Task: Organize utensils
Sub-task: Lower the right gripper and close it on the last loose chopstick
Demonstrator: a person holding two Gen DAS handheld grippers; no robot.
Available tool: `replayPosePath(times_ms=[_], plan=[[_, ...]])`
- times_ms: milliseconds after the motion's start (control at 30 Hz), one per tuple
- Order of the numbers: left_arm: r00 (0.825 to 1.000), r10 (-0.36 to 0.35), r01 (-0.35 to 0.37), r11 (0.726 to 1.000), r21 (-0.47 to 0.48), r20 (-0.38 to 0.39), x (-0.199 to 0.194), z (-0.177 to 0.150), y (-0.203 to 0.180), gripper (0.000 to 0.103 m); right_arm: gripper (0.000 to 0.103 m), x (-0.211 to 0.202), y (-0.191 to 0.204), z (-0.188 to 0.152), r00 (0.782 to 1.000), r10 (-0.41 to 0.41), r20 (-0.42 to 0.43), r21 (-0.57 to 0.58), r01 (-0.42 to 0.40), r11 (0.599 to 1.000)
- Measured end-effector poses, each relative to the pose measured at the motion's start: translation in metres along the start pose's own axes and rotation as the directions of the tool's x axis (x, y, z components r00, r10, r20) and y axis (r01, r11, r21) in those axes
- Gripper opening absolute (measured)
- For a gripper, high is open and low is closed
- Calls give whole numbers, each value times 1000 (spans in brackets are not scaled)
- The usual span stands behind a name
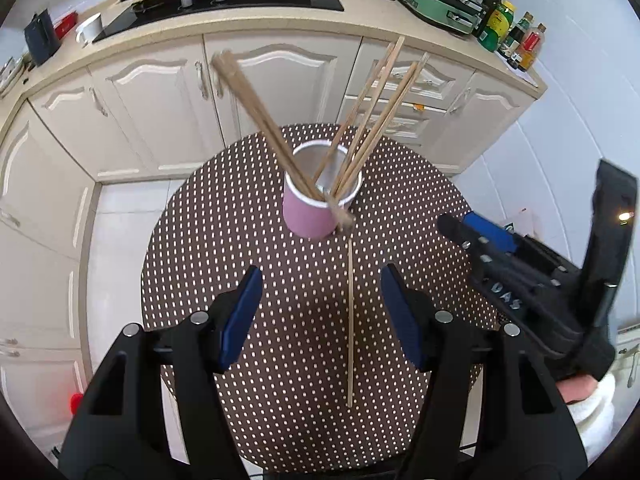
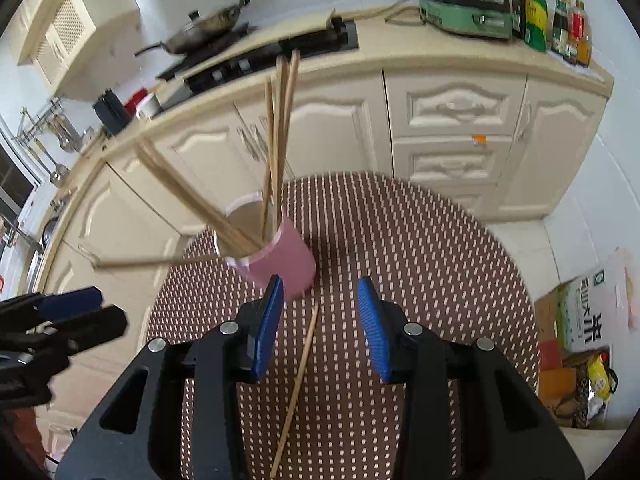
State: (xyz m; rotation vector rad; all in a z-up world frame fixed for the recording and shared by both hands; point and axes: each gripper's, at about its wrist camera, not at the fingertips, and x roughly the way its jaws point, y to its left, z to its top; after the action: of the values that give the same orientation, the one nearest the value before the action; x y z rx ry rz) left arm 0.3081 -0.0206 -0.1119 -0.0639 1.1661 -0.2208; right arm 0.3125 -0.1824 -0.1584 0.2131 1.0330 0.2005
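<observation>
Both my claws, left claw (image 1: pixel 321 312) and right claw (image 2: pixel 320 326), hang with jaws apart, gripping nothing, above the polka-dot surface (image 1: pixel 400 208), where one loose chopstick (image 1: pixel 350 320) lies flat just beside the pink cup (image 1: pixel 310 216) of chopsticks (image 1: pixel 380 120).

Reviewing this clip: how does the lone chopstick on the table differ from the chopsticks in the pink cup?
The lone chopstick lies flat on the dotted tabletop; the chopsticks in the pink cup stand leaning, fanned out. It is single and outside the cup; they are a bunch inside. It looks sharp; some of them are motion-blurred. All are thin, pale wood. Neither open gripper, left or right, holds any.
</observation>
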Motion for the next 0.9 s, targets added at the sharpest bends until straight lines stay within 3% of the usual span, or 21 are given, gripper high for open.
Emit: replayPosePath(times_ms=[200,567,800,900], plan=[[999,4,-5,1000,-29,-51,11,-27,7,61,37,23,-1,-27,996,-6,-93,23,8,1000],[990,16,-28,996,-88,-137,51,-63,31,61,36,76,18,-56,969,5,-247,6,-4,1000],[981,12,-39,990,-135,-193,80,-71,46,61,21,111,22,-61,954,-23,-300,48,39,998],[975,-6,-30,987,-157,-222,92,-74,53,61,9,125,23,-65,946,-68,-315,64,93,994]])
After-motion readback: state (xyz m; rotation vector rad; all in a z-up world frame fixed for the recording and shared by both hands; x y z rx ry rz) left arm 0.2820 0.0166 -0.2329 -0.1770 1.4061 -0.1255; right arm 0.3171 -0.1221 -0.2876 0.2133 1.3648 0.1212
